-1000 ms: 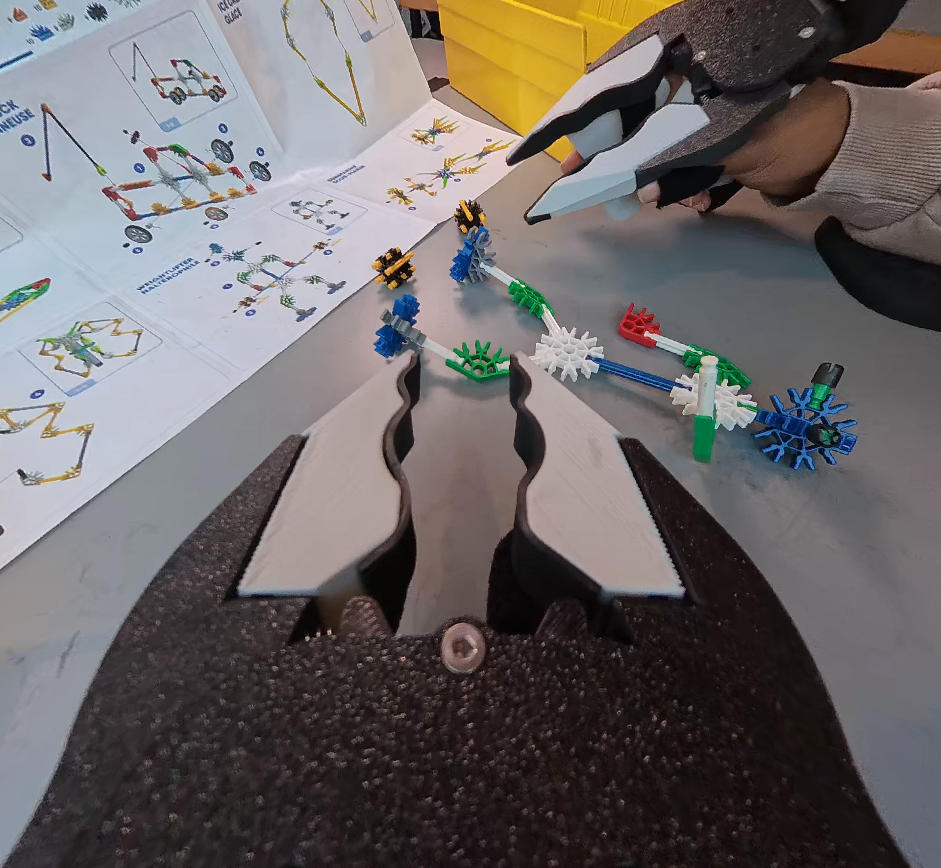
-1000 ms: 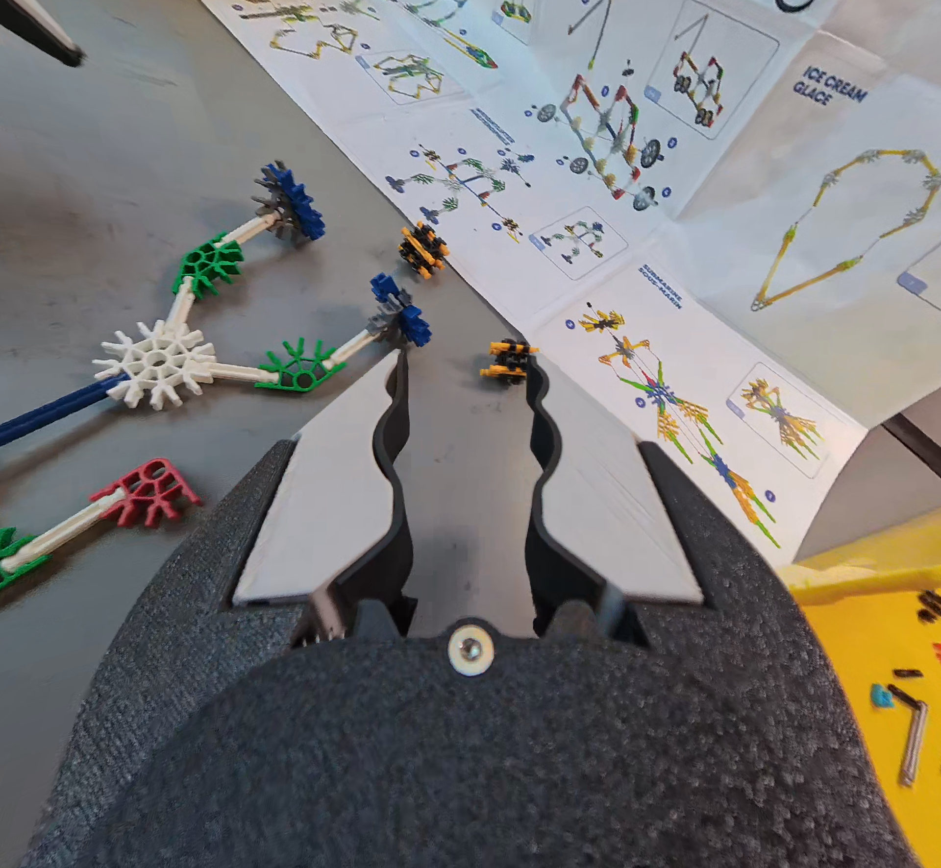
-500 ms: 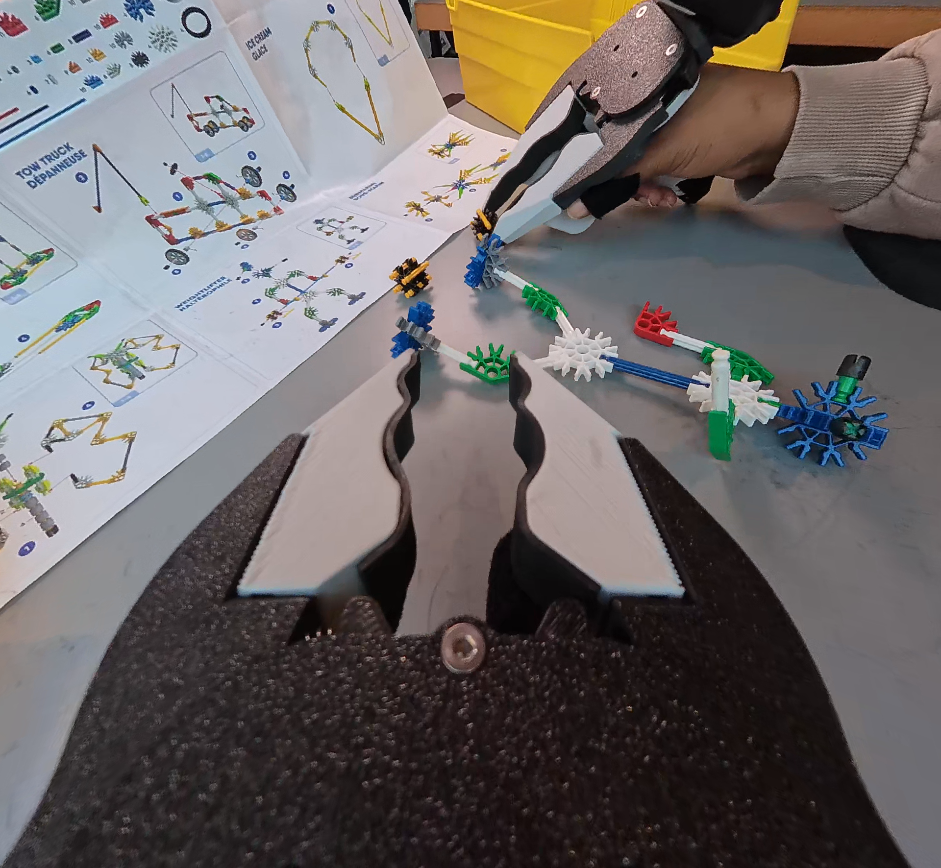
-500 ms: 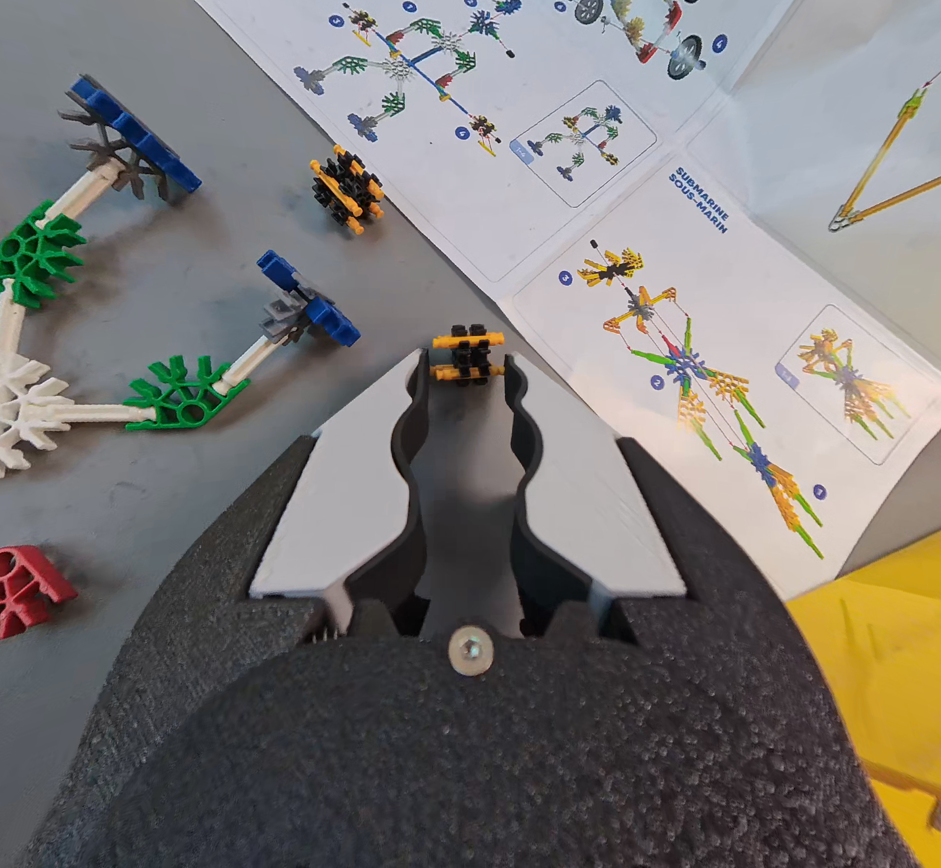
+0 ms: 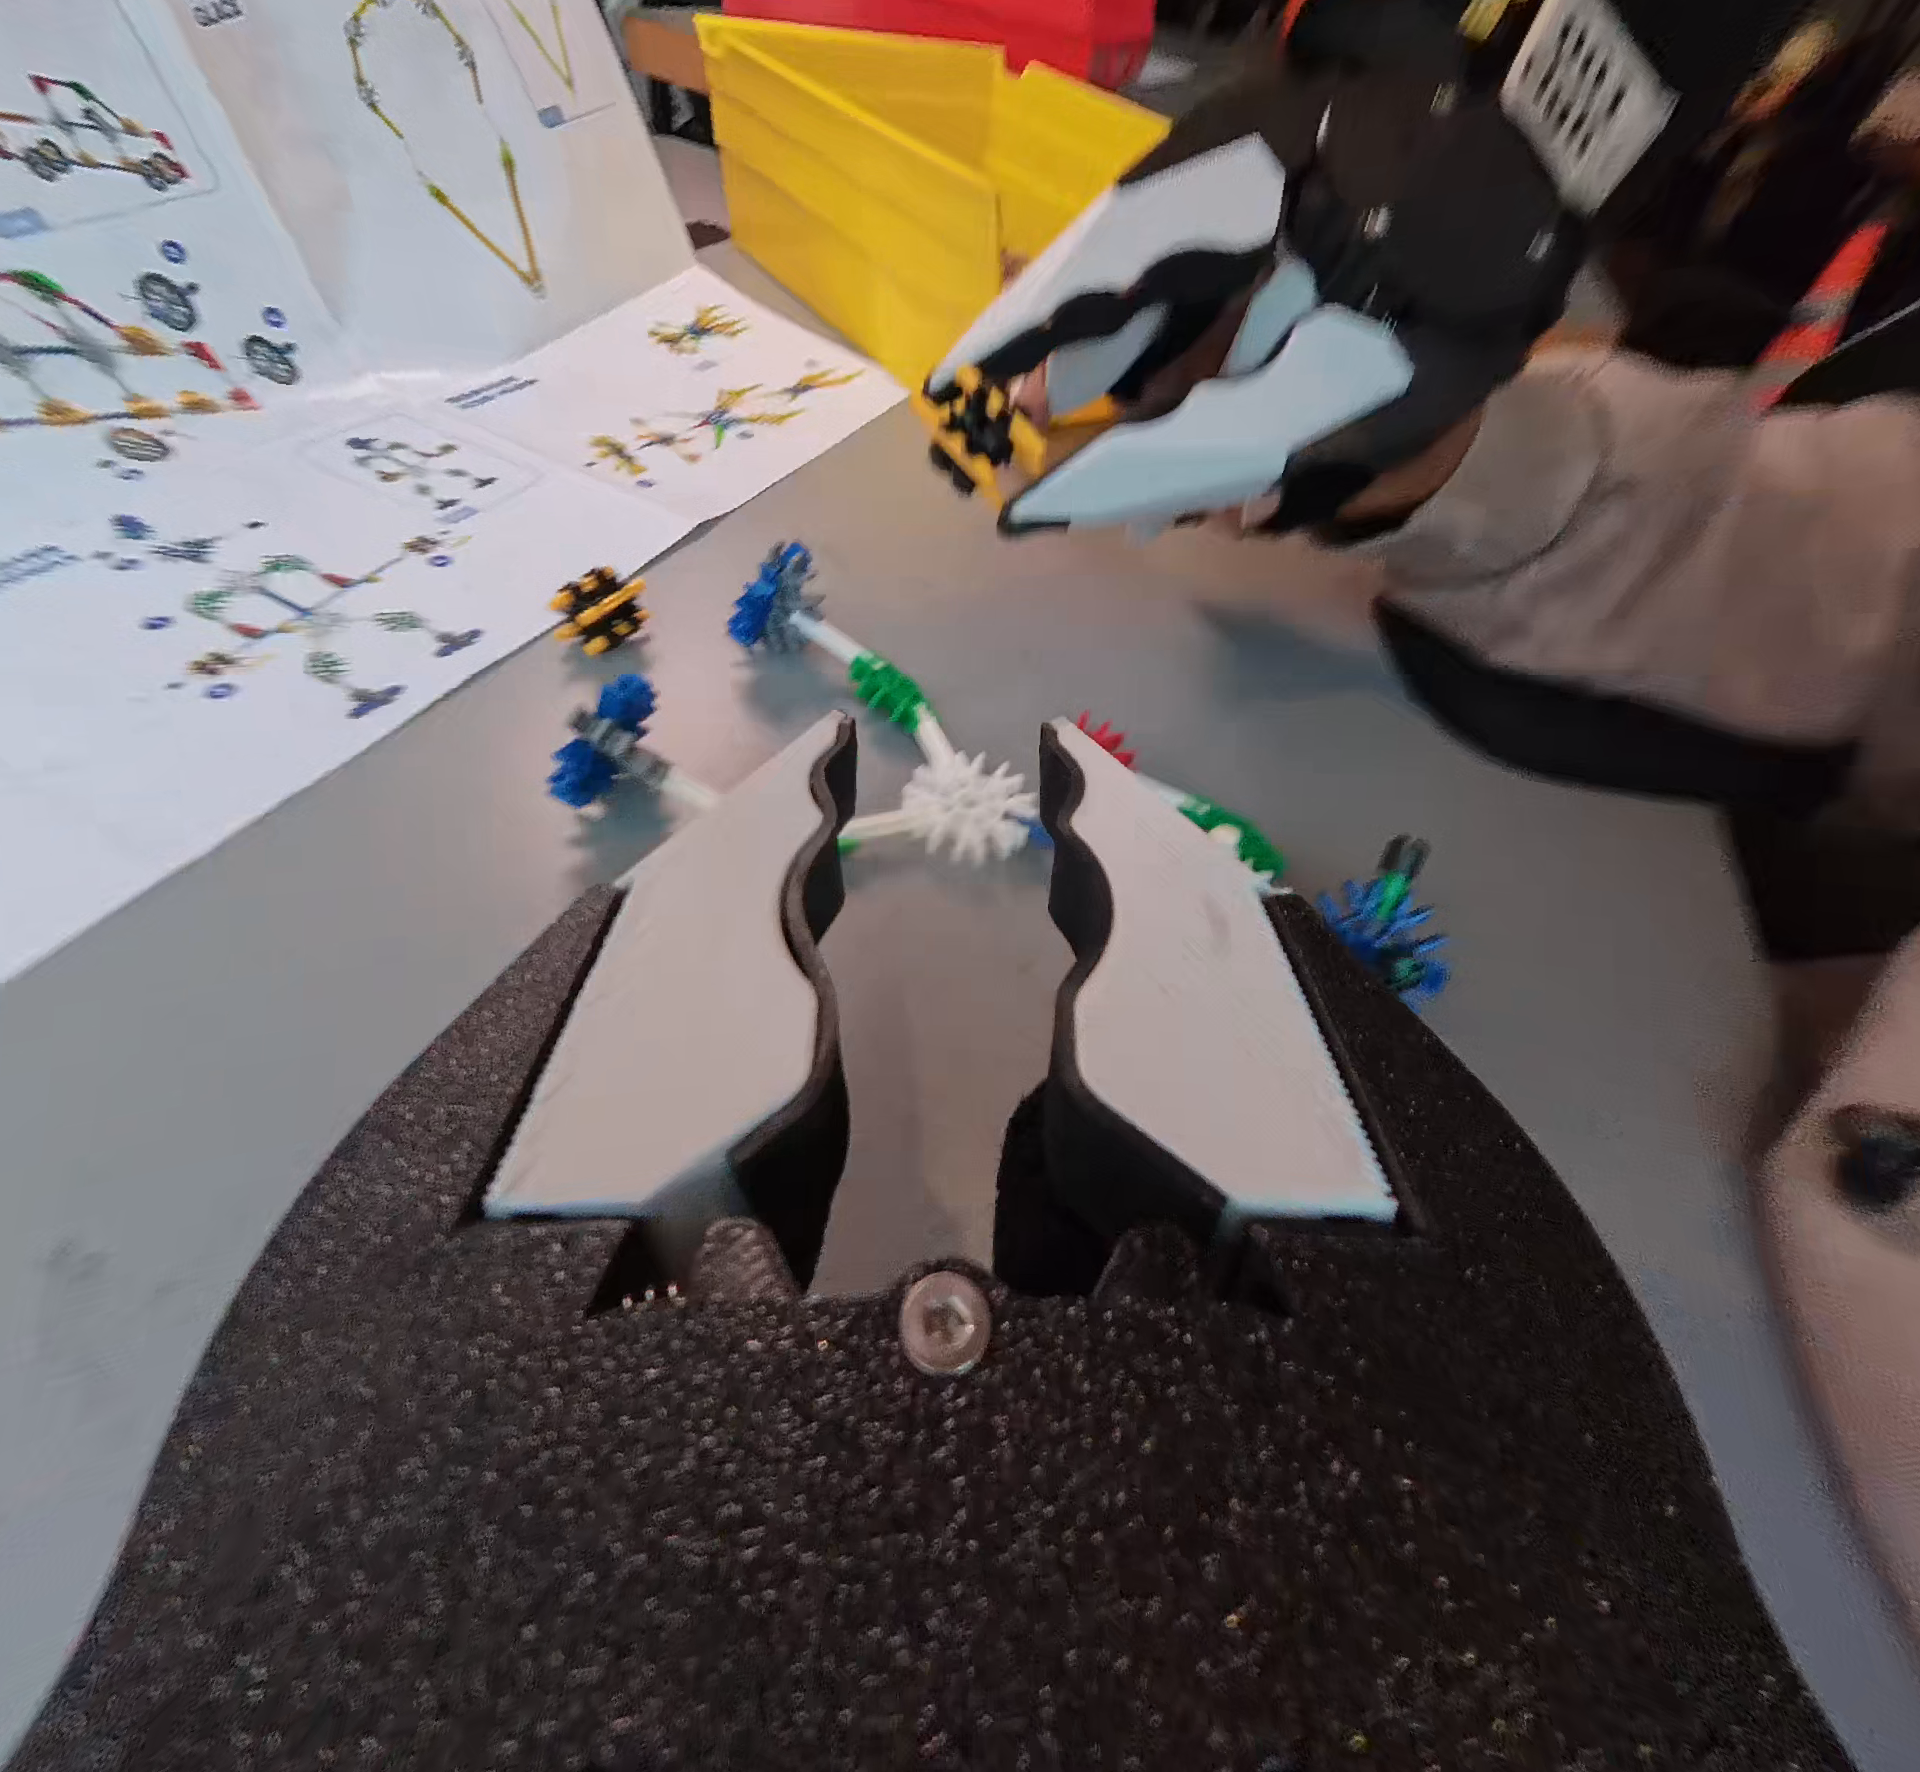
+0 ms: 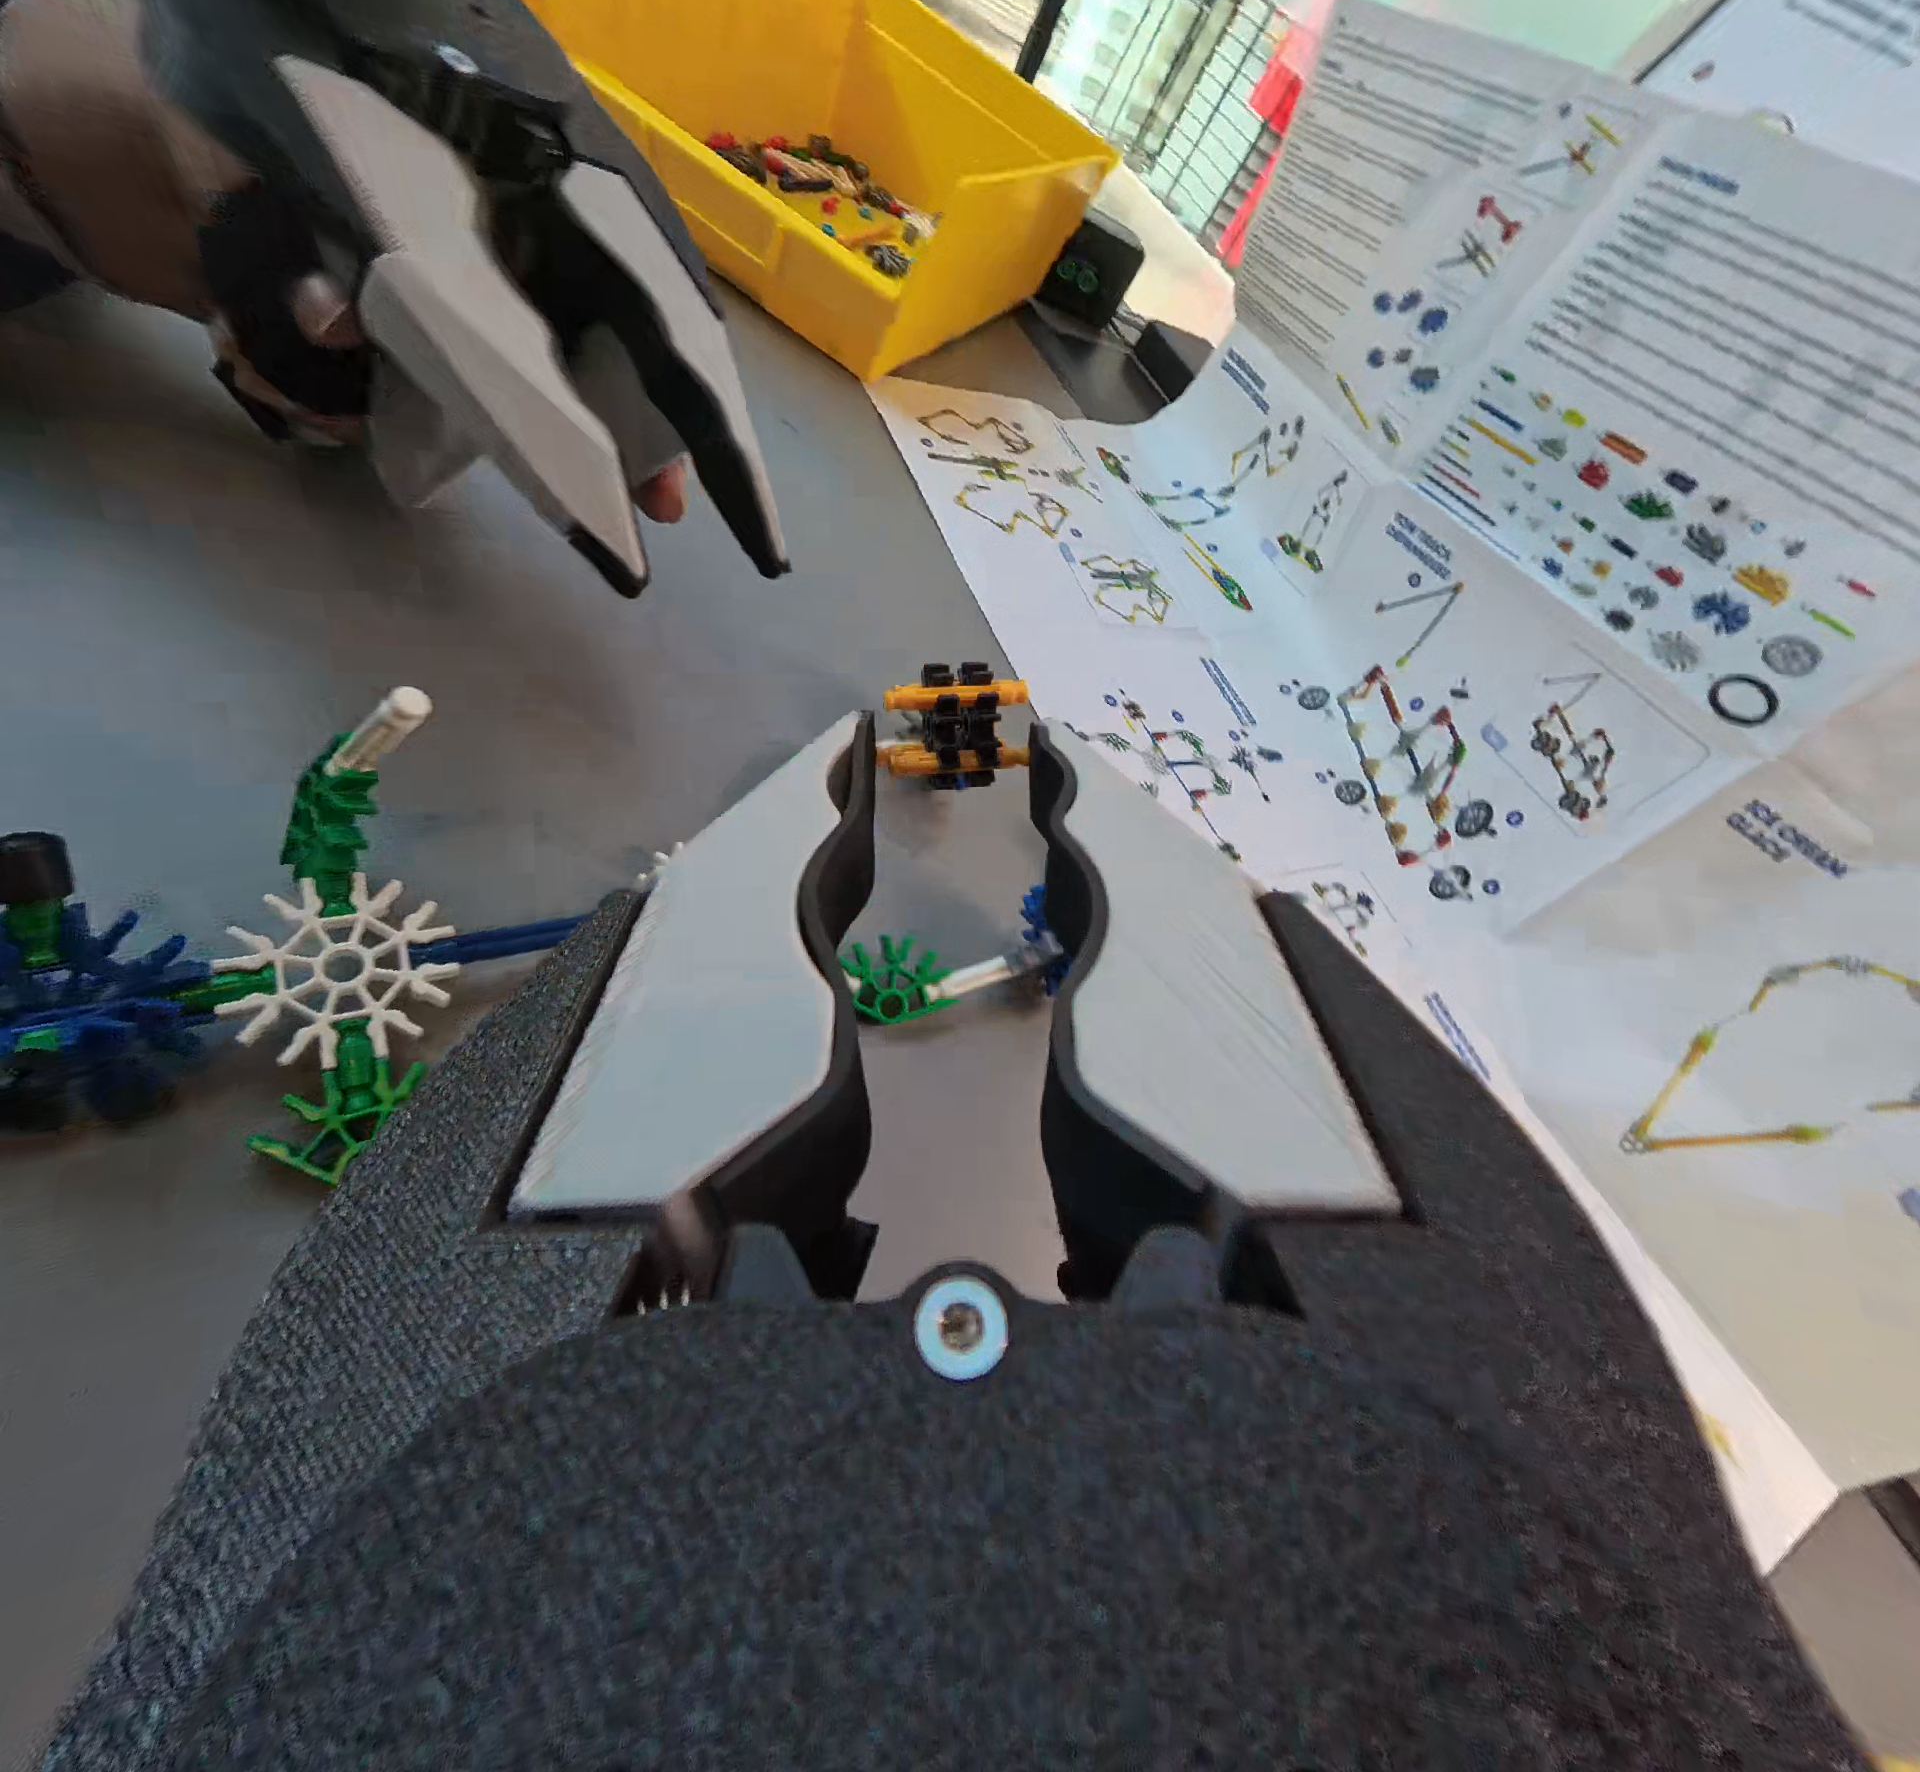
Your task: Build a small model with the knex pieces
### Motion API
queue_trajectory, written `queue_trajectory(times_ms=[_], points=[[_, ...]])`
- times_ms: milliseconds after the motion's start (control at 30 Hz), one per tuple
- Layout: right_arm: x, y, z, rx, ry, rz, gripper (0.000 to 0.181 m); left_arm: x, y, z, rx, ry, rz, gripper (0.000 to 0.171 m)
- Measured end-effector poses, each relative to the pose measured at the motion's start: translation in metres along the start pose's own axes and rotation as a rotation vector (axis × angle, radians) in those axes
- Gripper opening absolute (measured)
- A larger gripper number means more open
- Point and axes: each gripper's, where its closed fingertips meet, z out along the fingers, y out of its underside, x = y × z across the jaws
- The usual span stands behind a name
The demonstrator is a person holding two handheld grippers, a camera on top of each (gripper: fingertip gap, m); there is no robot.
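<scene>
Your right gripper [image 6: 951,746] now pinches the black-and-yellow piece [image 6: 956,725] at its tips, lifted off the table [image 5: 1143,642] where it lay a moment ago. At 11 o'clock, your left gripper [image 6: 707,569] hangs spread, empty, above the model [image 5: 966,803].

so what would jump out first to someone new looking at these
The right gripper held above the grey table, pinching a small black-and-yellow wheel piece. Below lies a colourful rod-and-connector toy model, with the open left gripper over it and a bright yellow plastic bin behind.
</scene>
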Motion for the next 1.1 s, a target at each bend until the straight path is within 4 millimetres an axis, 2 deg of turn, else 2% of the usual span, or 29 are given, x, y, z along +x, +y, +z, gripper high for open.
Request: queue_trajectory(times_ms=[100, 233, 300, 400, 700, 1100], points=[[-0.024, -0.015, 0.005, 0.025, -0.02, -0.141, 0.027, 0.018, -0.024, -0.001, 0.126, 0.211, -0.323, 0.039], [-0.044, -0.027, 0.009, 0.041, -0.036, -0.232, 0.028, 0.03, -0.031, 0.003, 0.159, 0.354, -0.539, 0.045], [-0.049, -0.031, 0.01, 0.047, -0.038, -0.257, 0.028, 0.035, -0.029, 0.006, 0.142, 0.379, -0.557, 0.043], [-0.055, -0.038, 0.009, 0.071, -0.044, -0.274, 0.025, 0.041, -0.022, 0.008, 0.085, 0.382, -0.518, 0.025], [-0.06, -0.04, 0.006, 0.094, -0.086, -0.262, 0.025, 0.046, -0.019, 0.004, 0.066, 0.384, -0.453, 0.024], [-0.062, -0.05, -0.002, 0.12, -0.141, -0.253, 0.024, 0.052, -0.027, -0.003, 0.069, 0.444, -0.499, 0.022]])
